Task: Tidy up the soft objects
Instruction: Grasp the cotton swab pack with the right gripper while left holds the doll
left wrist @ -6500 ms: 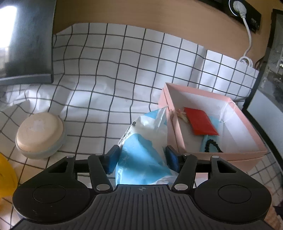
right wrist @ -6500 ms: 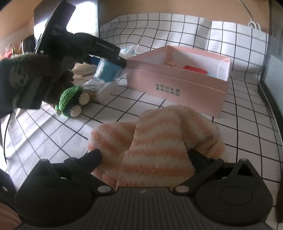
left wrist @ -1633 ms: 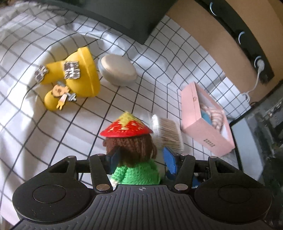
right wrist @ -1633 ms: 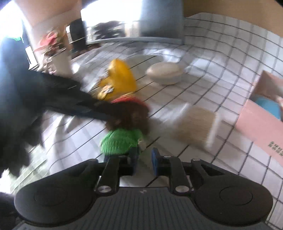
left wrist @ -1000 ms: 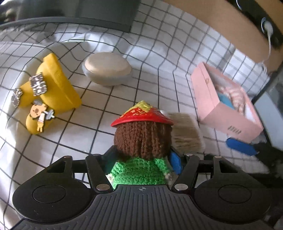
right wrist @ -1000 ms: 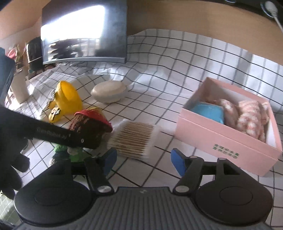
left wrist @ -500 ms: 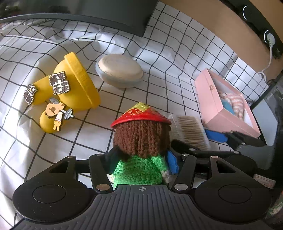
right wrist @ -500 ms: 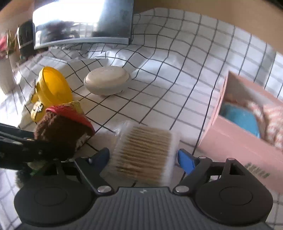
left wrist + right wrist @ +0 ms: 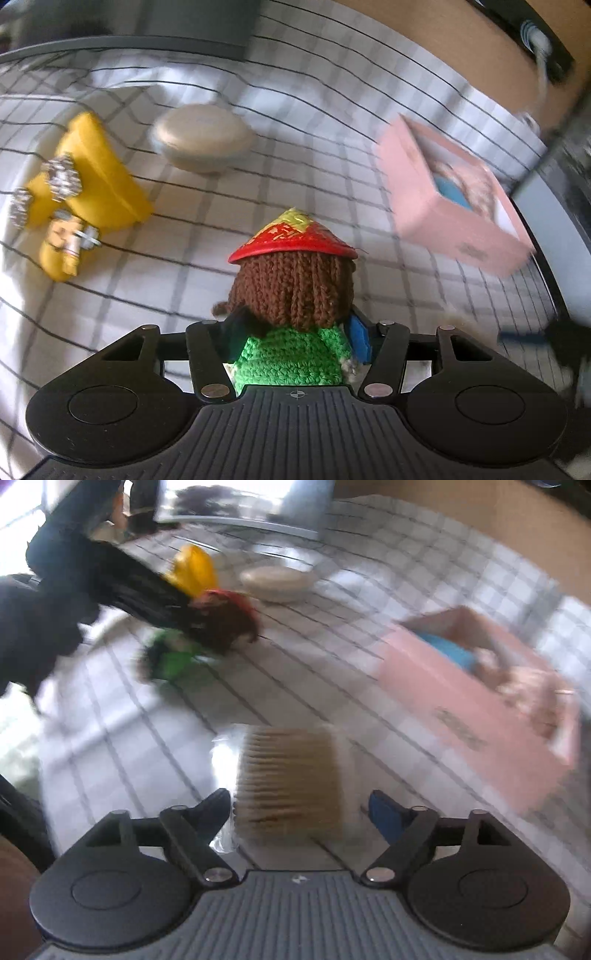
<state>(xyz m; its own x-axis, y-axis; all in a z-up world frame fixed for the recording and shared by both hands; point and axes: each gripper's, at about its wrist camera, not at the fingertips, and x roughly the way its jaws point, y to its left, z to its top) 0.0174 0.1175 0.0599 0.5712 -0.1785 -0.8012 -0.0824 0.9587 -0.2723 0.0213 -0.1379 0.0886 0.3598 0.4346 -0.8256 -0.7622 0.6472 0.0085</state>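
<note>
Crocheted doll (image 9: 291, 295) sits gripped in left gripper (image 9: 295, 332) jaws; right gripper (image 9: 299, 808) jaws opening around cotton-swab pack (image 9: 288, 782); pink box (image 9: 454, 206) at two o'clock.

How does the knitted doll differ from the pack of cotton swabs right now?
The knitted doll is brown, green and red-hatted; the pack of cotton swabs is a tan block in clear wrap. The doll is gripped by the left gripper; the swabs sit unpinched between the right gripper's opening jaws.

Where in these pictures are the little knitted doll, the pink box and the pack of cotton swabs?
knitted doll (image 9: 291, 284): left wrist view, on the back of its brown yarn hair.
pink box (image 9: 439, 218): left wrist view, on its near outer wall.
pack of cotton swabs (image 9: 290, 782): right wrist view, on the middle of the swab stack.
</note>
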